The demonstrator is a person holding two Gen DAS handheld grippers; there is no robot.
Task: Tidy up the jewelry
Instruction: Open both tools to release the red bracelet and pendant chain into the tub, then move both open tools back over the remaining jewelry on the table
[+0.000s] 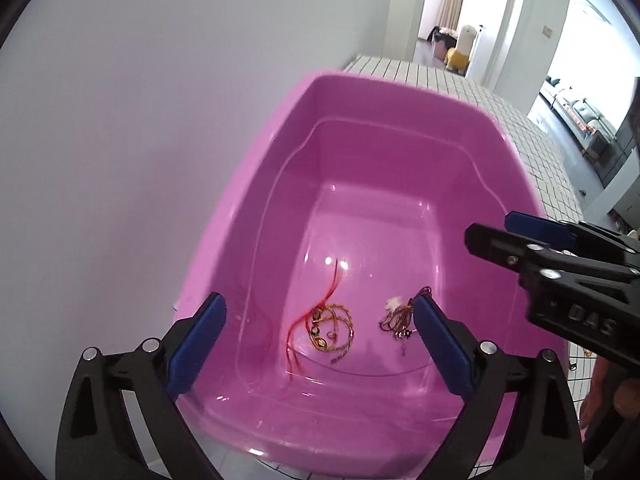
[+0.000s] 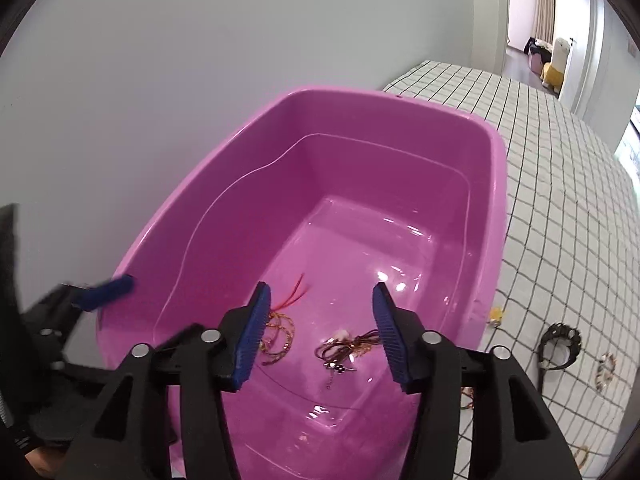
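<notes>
A pink plastic tub (image 1: pixel 256 184) (image 2: pixel 168 216) stands on a checked cloth against the wall. On its floor lie a gold chain with red threads (image 1: pixel 328 324) (image 2: pixel 282 332) and a dark tangled piece with a white bit (image 1: pixel 398 314) (image 2: pixel 344 348). My left gripper (image 1: pixel 320 336) is open and empty above the tub's near end. My right gripper (image 2: pixel 320 328) is open and empty over the tub too; it shows at the right in the left wrist view (image 1: pixel 520 240).
On the checked cloth (image 2: pixel 560 208) right of the tub lie a black bracelet (image 2: pixel 560 344), a beaded bracelet (image 2: pixel 606 368), a small yellow piece (image 2: pixel 496 314) and a gold chain (image 2: pixel 466 398). A grey wall (image 2: pixel 200 60) is close behind the tub.
</notes>
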